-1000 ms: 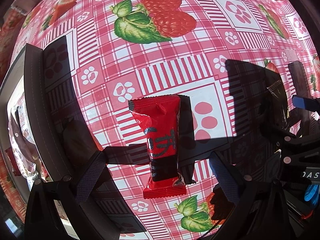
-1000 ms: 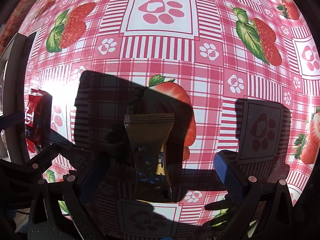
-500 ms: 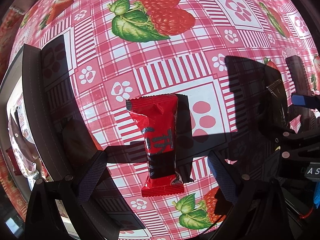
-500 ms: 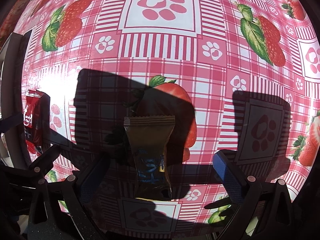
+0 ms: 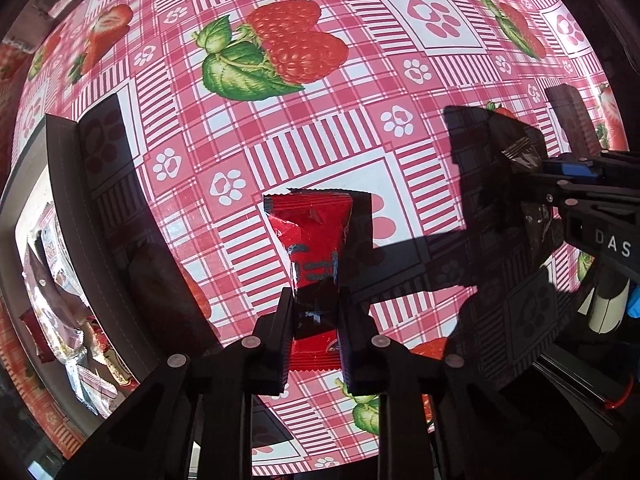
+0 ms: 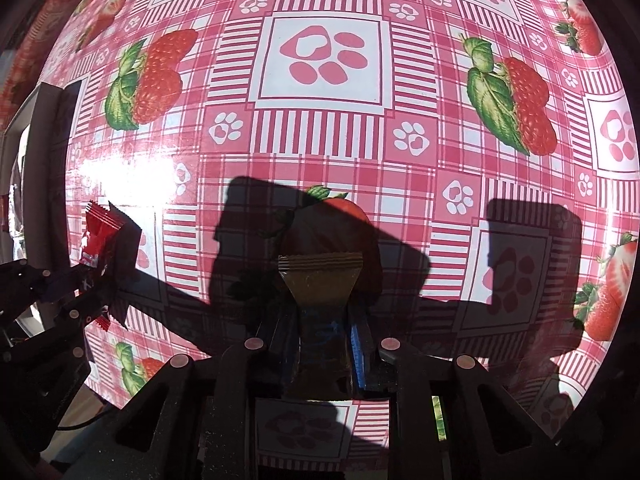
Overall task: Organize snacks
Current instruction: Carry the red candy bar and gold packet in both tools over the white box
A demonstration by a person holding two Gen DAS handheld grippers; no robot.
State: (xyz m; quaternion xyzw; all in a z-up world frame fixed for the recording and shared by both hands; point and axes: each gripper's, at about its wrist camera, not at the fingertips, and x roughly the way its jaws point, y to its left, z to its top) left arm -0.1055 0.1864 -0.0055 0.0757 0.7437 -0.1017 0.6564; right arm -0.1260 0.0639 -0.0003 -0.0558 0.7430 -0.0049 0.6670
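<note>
My left gripper [image 5: 314, 312] is shut on a red snack packet [image 5: 316, 240] and holds it above the strawberry-print tablecloth [image 5: 320, 128]. My right gripper [image 6: 322, 328] is shut on a gold-brown snack packet [image 6: 320, 280], also held above the cloth. The right gripper and its packet [image 5: 520, 152] show at the right of the left wrist view. The left gripper with the red packet [image 6: 98, 232] shows at the left of the right wrist view.
A dark-rimmed box [image 5: 60, 200] stands at the left, holding several wrapped snacks [image 5: 52, 280]. Its edge also shows in the right wrist view [image 6: 44, 140]. The table's near edge lies below both grippers.
Both grippers have closed from open onto their packets. Both packets have come up off the cloth.
</note>
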